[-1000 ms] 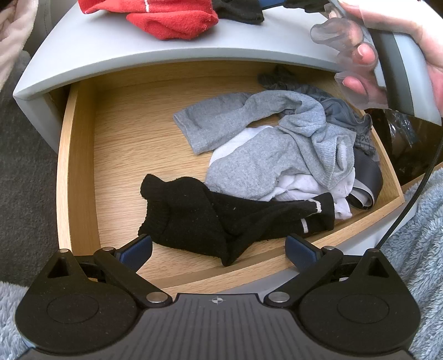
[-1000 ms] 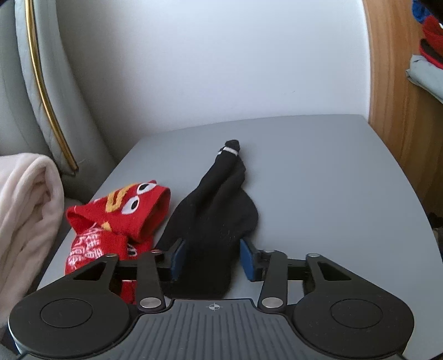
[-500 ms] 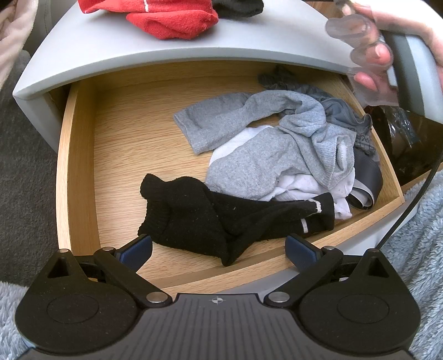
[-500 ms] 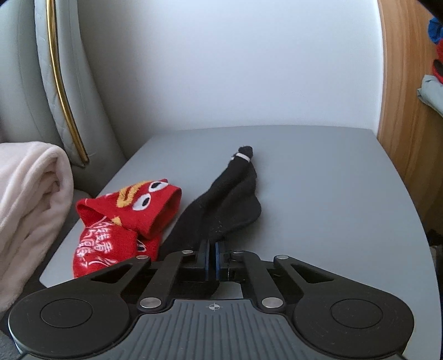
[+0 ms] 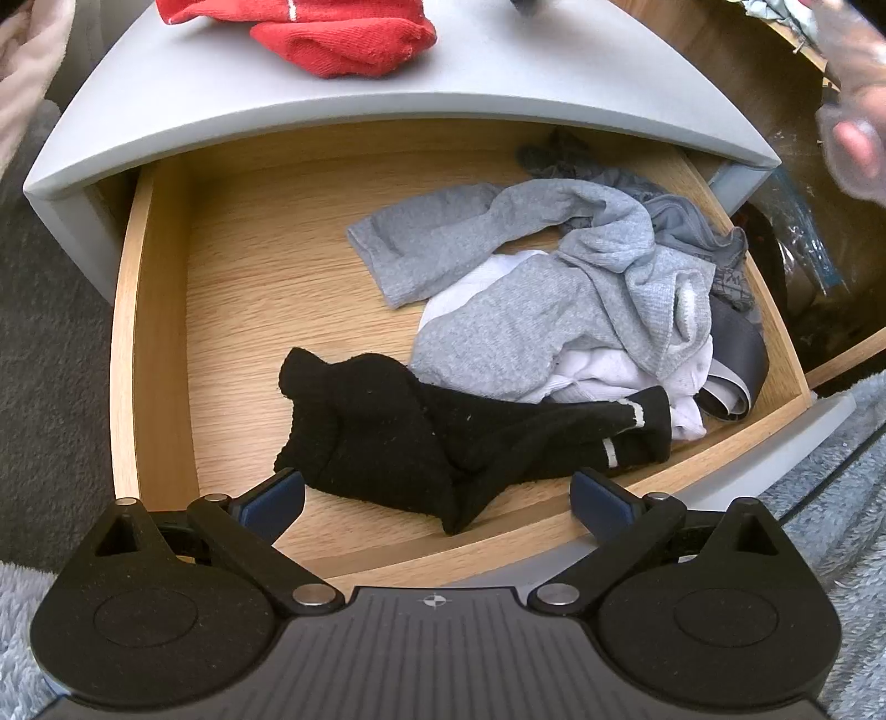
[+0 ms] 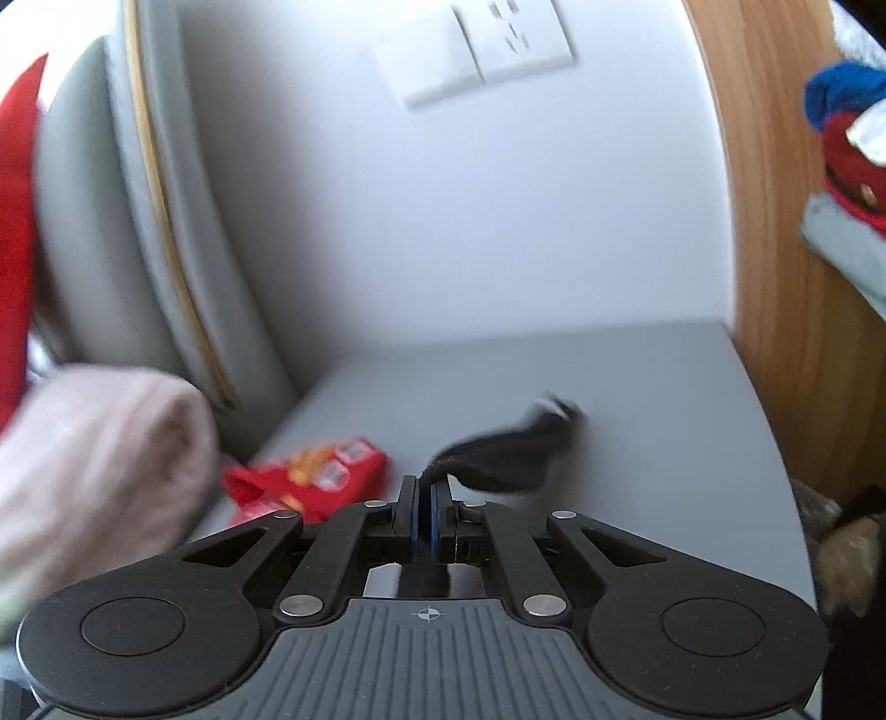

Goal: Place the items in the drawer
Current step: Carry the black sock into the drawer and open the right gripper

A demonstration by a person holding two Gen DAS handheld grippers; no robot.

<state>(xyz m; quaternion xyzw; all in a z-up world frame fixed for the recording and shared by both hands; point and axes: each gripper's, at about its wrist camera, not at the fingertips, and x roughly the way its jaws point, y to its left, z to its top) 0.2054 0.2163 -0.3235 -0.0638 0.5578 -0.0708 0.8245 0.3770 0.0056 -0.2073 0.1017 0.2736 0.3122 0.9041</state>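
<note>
In the left wrist view, the left tool point(image 5: 437, 495) hangs over the open drawer point(image 5: 166, 343). Its two blue pads are far apart and hold nothing. Inside the drawer lie black socks point(image 5: 421, 437) near the front. Behind them, on the right side, is a heap of grey and white clothes point(image 5: 559, 299). The left part of the drawer floor is bare wood. On the grey worktop point(image 5: 221, 94) above the drawer sits a red sock point(image 5: 338, 33). A blurry hand point(image 5: 853, 99) shows at the top right corner.

In the right wrist view, the picture is blurry. The right tool point(image 6: 424, 518) is closed tight on one end of a black sock point(image 6: 498, 457). The rest of that sock hangs out in front, over the grey worktop point(image 6: 664, 421). The red sock point(image 6: 315, 479) with a printed picture lies on the worktop, just left of the tool. A pink blanket point(image 6: 94, 471) is at the far left.
</note>
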